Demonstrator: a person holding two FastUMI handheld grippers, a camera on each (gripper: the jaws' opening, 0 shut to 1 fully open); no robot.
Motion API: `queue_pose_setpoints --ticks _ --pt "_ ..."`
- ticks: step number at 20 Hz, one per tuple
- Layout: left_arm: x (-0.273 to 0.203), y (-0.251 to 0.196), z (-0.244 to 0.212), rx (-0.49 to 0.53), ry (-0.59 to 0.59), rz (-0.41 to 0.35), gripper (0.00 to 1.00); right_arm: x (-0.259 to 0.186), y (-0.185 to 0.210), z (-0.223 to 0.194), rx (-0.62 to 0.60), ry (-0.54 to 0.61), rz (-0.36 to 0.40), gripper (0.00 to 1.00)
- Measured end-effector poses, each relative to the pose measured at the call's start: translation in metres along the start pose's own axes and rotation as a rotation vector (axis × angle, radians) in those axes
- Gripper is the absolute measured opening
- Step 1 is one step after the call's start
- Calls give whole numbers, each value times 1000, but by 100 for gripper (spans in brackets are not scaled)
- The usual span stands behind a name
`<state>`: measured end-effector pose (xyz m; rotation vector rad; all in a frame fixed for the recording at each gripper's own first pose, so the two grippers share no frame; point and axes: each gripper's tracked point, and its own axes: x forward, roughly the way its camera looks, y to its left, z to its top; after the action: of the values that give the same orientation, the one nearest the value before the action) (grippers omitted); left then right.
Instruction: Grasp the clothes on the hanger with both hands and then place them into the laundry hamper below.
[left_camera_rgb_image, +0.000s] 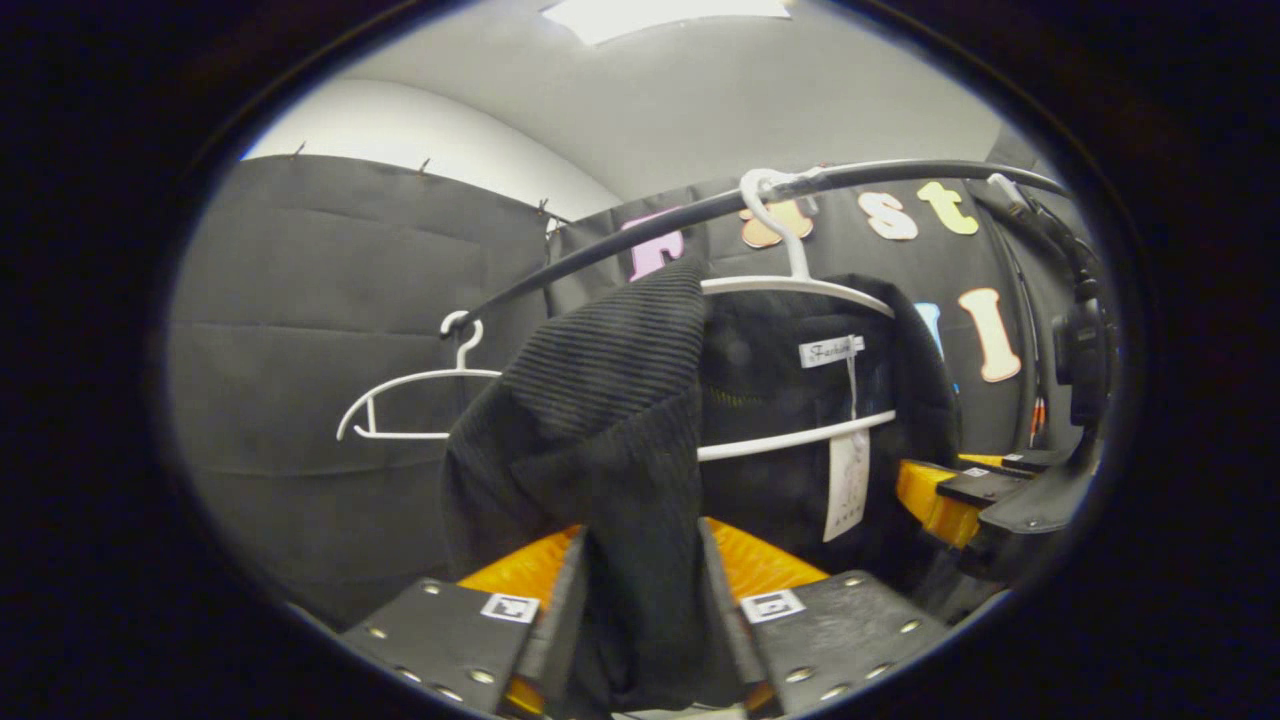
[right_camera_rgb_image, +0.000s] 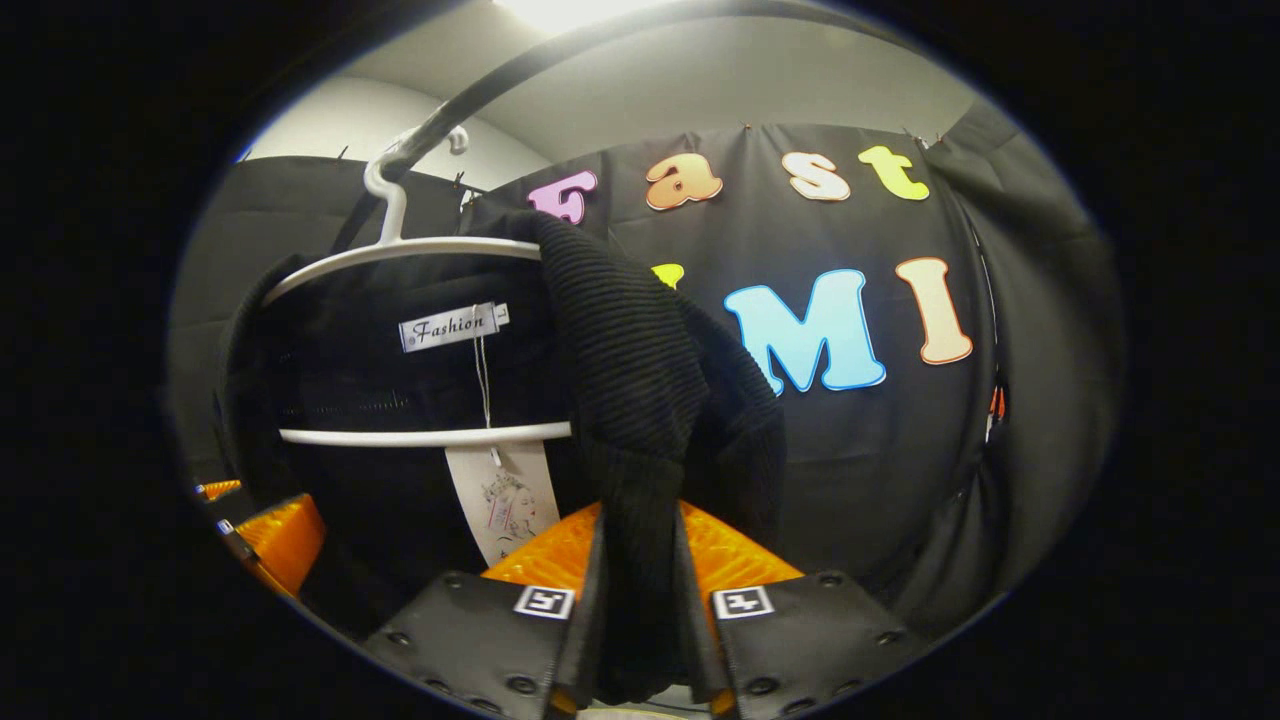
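Note:
A black ribbed knit garment (left_camera_rgb_image: 600, 400) hangs on a white hanger (left_camera_rgb_image: 800, 285) hooked over a black rail (left_camera_rgb_image: 620, 240). My left gripper (left_camera_rgb_image: 640, 560) is shut on the garment's shoulder fold, with cloth bunched between both fingers. In the right gripper view the same garment (right_camera_rgb_image: 640, 370) drapes off the hanger (right_camera_rgb_image: 400, 250), and my right gripper (right_camera_rgb_image: 638, 560) is shut on its other shoulder fold. The right gripper also shows at the right edge of the left gripper view (left_camera_rgb_image: 960, 500). A paper tag (right_camera_rgb_image: 500, 500) dangles from the collar label.
A second, bare white hanger (left_camera_rgb_image: 410, 395) hangs farther left on the rail. The left gripper (right_camera_rgb_image: 270, 540) shows at the lower left of the right gripper view. Black cloth walls stand close behind, with a dark cable and fixture (left_camera_rgb_image: 1080, 340) at the right.

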<state>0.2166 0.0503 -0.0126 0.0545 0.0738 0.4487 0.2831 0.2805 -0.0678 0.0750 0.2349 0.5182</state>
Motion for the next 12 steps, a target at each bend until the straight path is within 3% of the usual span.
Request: queue_pose_setpoints --ticks 1,4,5,6,7,10,12 --pt "-1 -1 0 1 4 -8 48 -2 -6 4 -8 -11 -19 15" --pt "0 -2 -3 4 16 -31 48 -6 -1 9 -34 -37 -11 2" --pt "0 8 -3 14 8 20 48 -9 0 8 -47 -37 -5 2" --pt "1 14 -2 16 6 49 31 -11 0 8 -63 -33 -4 0" --pt "2 10 -3 7 10 29 14 -14 -2 8 -75 -35 -8 0" --pt "2 10 -2 8 6 0 13 -21 -15 17 -99 -71 -43 2" --pt "-4 12 2 0 -6 -27 6 -26 -24 23 -104 -100 -75 1"
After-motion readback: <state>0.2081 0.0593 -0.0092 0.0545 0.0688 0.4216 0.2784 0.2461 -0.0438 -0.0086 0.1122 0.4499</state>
